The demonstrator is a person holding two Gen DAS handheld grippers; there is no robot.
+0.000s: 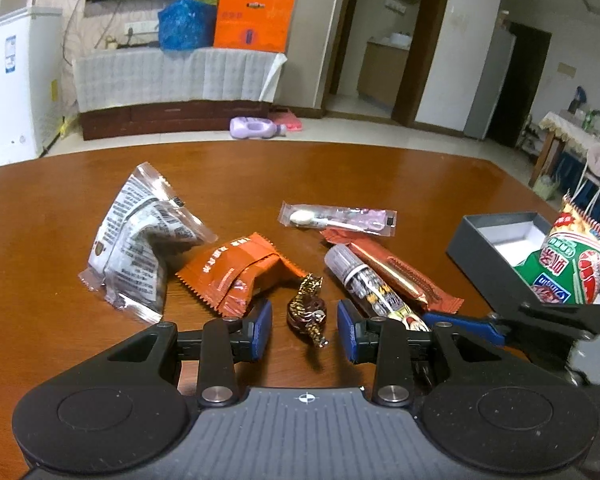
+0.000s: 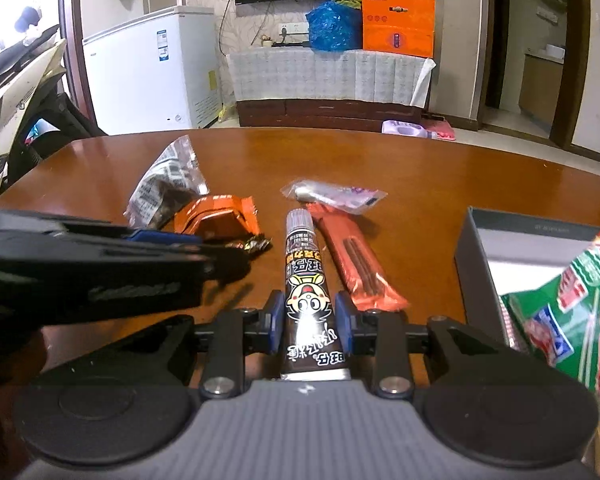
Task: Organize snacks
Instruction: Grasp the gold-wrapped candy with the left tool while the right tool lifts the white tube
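The right gripper is clamping its jaws on the black snack tube; the left gripper is holding its jaws open, untouching, around the gold-wrapped candy on the bench.

left gripper parted, right gripper clamped (both tilted down)

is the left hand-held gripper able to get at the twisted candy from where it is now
Probably yes. The left hand-held gripper already has the twisted candy between its open pads, not yet pinched. Nothing lies across it; the orange packet sits just to one side.
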